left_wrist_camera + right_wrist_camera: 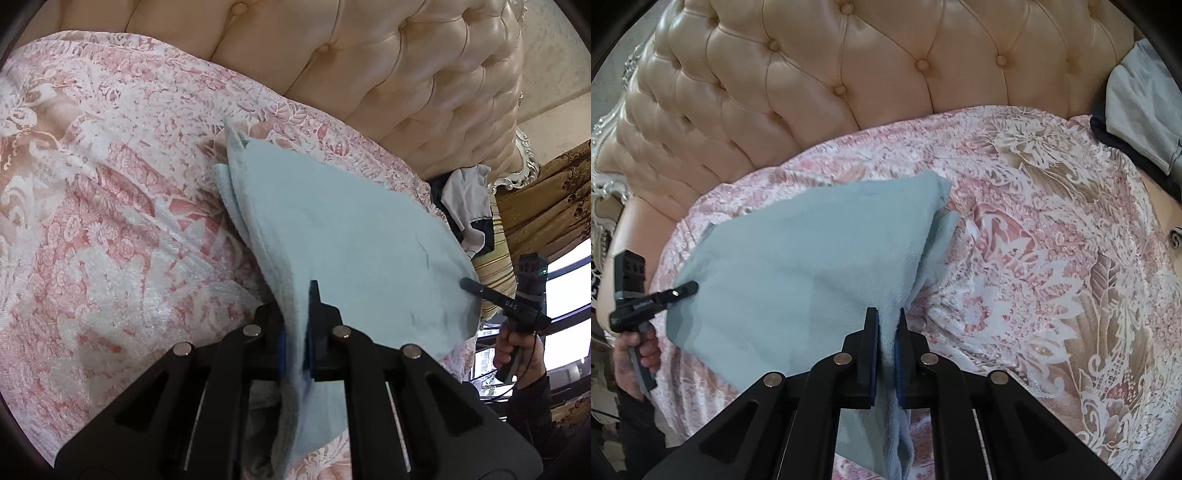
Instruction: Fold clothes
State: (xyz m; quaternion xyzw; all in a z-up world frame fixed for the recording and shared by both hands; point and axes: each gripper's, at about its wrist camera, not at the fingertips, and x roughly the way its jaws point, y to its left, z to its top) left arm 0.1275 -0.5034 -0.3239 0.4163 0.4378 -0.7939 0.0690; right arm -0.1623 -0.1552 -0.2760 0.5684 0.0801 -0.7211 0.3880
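A light blue towel [343, 236] is held up over the bed, folded in layers. My left gripper [297, 314] is shut on one corner of it. My right gripper [886, 332] is shut on the other near corner of the towel [798, 266]. The right gripper also shows in the left wrist view [469, 284], at the towel's far edge, with a hand on its handle. The left gripper also shows in the right wrist view [689, 286], at the towel's left edge. The towel's far end droops toward the bedspread.
A pink and white floral bedspread [110, 221] covers the bed. A tufted beige headboard [812, 92] stands behind it. Grey and black clothes [467, 199] lie at the bed's edge, also seen in the right wrist view [1141, 96]. Gold curtains [554, 192] and a window are at right.
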